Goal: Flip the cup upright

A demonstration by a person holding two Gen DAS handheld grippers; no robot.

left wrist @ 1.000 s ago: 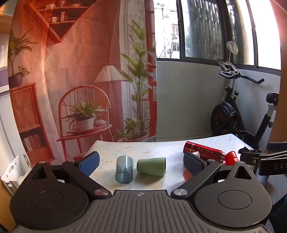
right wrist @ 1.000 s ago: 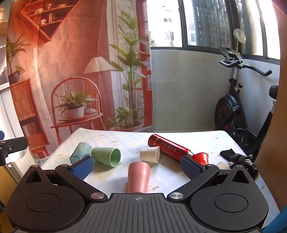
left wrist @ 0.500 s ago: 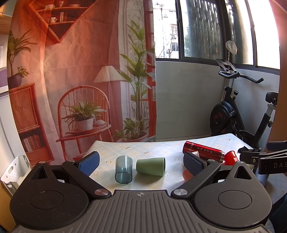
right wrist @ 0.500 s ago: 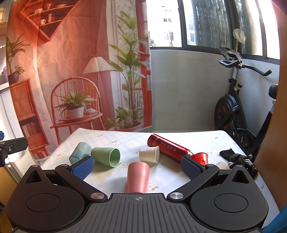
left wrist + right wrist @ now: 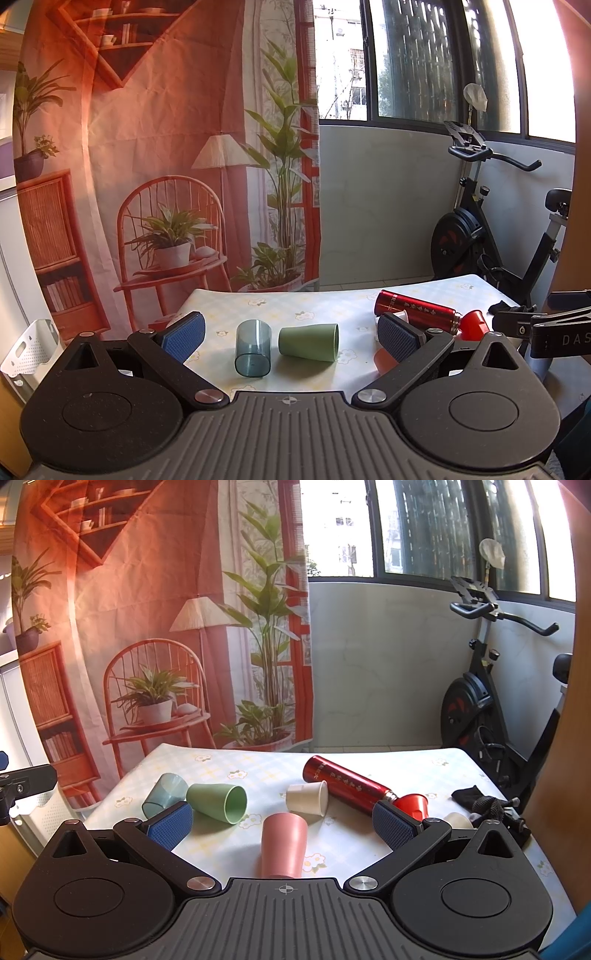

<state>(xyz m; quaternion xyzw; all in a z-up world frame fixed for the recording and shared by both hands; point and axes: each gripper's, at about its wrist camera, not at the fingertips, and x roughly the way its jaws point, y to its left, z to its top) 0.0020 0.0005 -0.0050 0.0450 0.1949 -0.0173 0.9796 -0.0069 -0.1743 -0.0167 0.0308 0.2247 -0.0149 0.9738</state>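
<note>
Several cups lie tipped over on the desk with its flowered cloth, and none has been taken up yet. The left gripper has its fingers spread wide and empty, aimed at the blue see-through cup and the green cup, which lie just beside each other on their sides. The right gripper is likewise spread and holding nothing, with the pink cup lying between its fingers and close to the camera. These cups look like light, stiff plastic with smooth walls, so I judge they would roll or skid at a nudge; a hold across the middle of the wall, square to the cup's length, seems safest, with only gentle pressure, since a thin wall may flex. Which cup is meant cannot be told. The right wrist view shows what the left cannot: the pink cup whole, the white paper cup lying open toward the red flask, the red cup at the flask's mouth, and the green cup's open mouth facing right. The left wrist view shows the blue cup's full length and closed base, which the right view half hides behind a finger, and it catches the right gripper's side at its right edge.
</note>
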